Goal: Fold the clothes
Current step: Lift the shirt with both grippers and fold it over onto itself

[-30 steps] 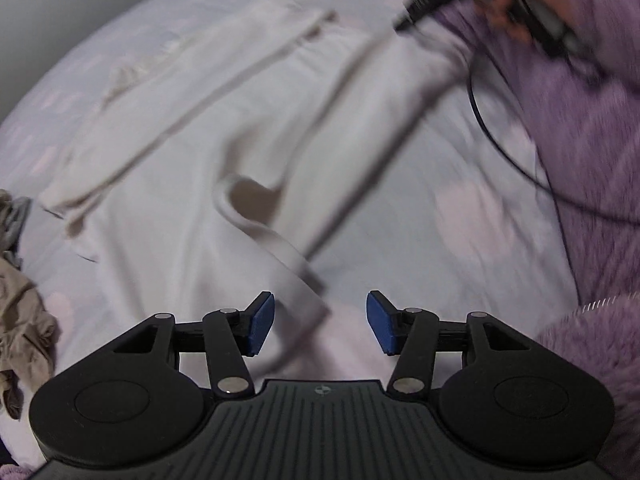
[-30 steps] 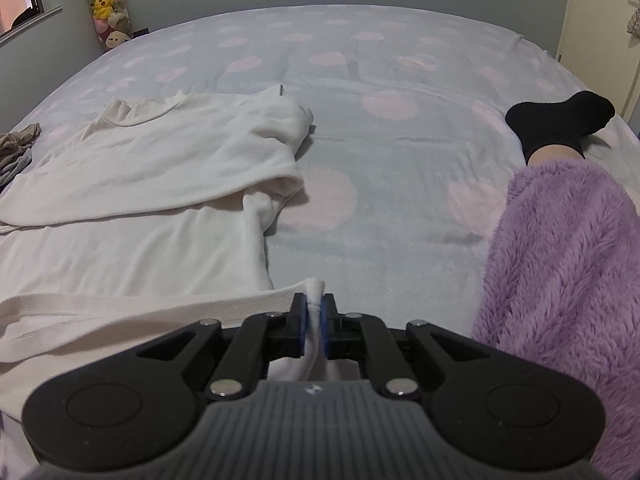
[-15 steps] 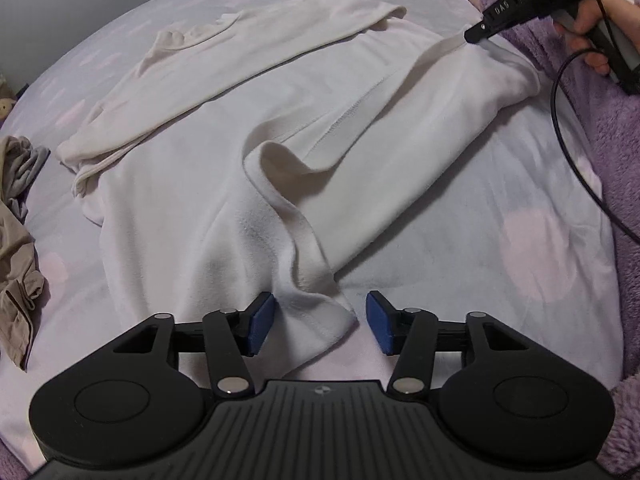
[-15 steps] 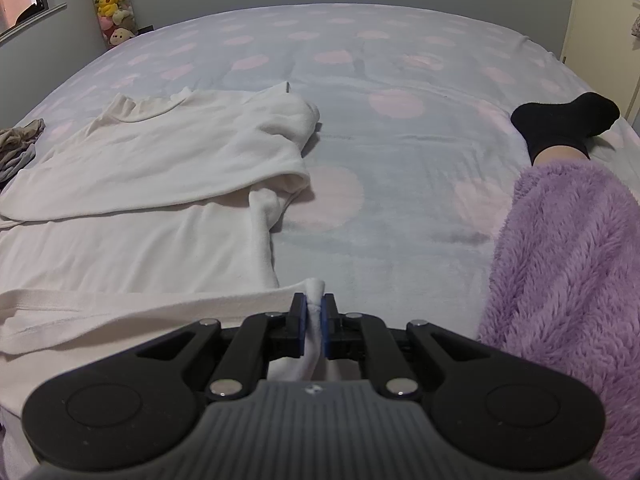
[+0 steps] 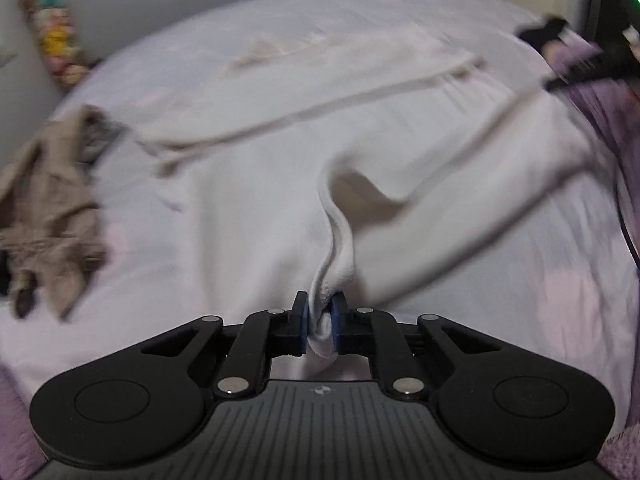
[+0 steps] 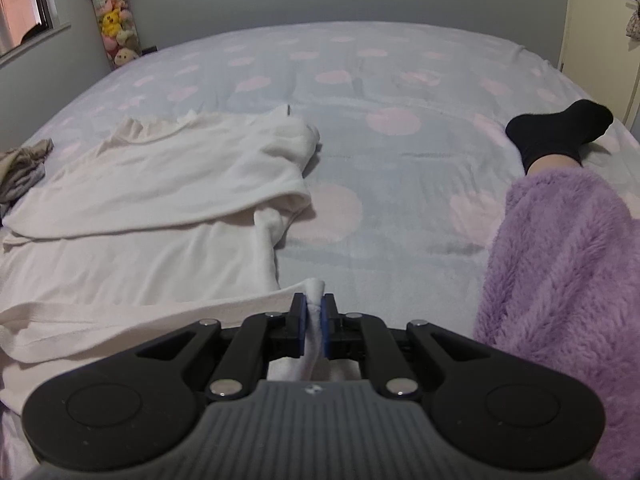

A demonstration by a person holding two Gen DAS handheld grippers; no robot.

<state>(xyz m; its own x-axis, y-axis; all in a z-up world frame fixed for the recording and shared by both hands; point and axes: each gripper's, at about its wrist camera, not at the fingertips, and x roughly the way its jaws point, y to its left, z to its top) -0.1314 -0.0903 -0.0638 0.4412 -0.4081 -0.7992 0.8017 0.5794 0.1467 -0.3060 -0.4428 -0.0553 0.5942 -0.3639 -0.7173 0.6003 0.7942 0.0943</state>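
A white long-sleeved garment (image 5: 248,208) lies spread on the bed, partly folded over itself; it also shows in the right wrist view (image 6: 160,200). My left gripper (image 5: 320,320) is shut on a bunched hem corner of it, the cloth lifted slightly. My right gripper (image 6: 314,322) is shut on another hem corner, with cloth poking up between the blue pads (image 6: 326,324). The right gripper also shows far right in the blurred left wrist view (image 5: 576,74).
The bed has a pale sheet with pink dots (image 6: 400,80). A beige and grey clothes heap (image 5: 52,200) lies at the left. The person's purple fleece leg (image 6: 560,280) and black sock (image 6: 556,128) rest at the right. Plush toys (image 6: 114,28) hang by the wall.
My left gripper was open over the hem corner and has shut on it and swung left. The right gripper has stayed shut on its corner, almost still.
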